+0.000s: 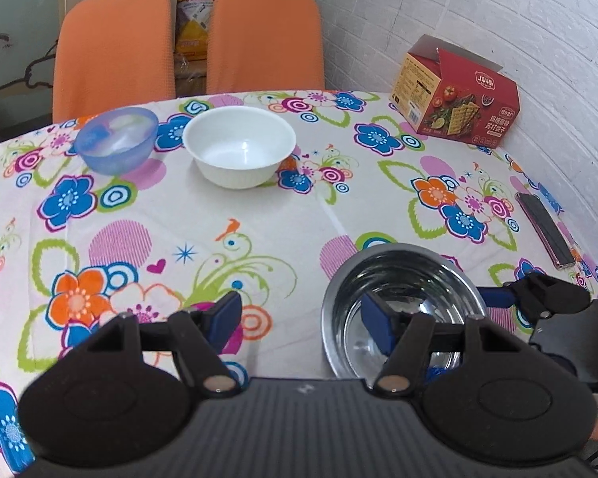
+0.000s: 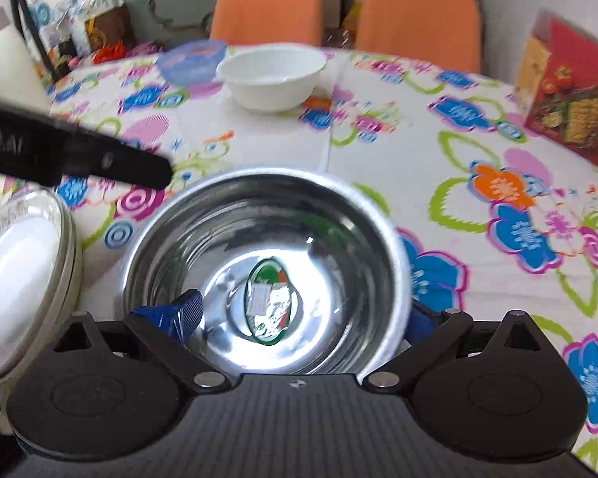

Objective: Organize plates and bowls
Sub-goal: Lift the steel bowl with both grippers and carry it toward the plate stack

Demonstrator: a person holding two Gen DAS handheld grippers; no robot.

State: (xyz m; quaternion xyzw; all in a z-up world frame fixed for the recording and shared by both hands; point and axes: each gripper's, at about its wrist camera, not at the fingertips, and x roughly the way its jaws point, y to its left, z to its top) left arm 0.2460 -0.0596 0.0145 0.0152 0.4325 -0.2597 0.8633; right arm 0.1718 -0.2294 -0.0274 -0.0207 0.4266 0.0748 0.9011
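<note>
the right gripper (image 2: pixel 299 310) has the steel bowl (image 2: pixel 267 263) by its near rim, one blue finger (image 2: pixel 183 310) inside the wall and the other outside it at the right, so the fingers look pinched on the rim, though motion blur makes it hard to tell whether the bowl sits on the flowered tablecloth (image 2: pixel 438 119) or is just off it. the left gripper (image 1: pixel 303 318) hovers beside it with fingers spread wide and nothing between them; one of its fingers (image 1: pixel 374 322) shows in front of the steel bowl (image 1: pixel 402 279) without clearly touching. far across the table stand a white bowl (image 1: pixel 239 147) and, just beside it, a blue bowl (image 1: pixel 115 139). a plate or lid (image 2: pixel 20 279) lies at the near left, blurred. the step in hand looks like gathering the bowls, probably nesting. the next move calls for carrying the steel bowl level toward the others, keeping the pinch firm since thin steel rims slip.
</note>
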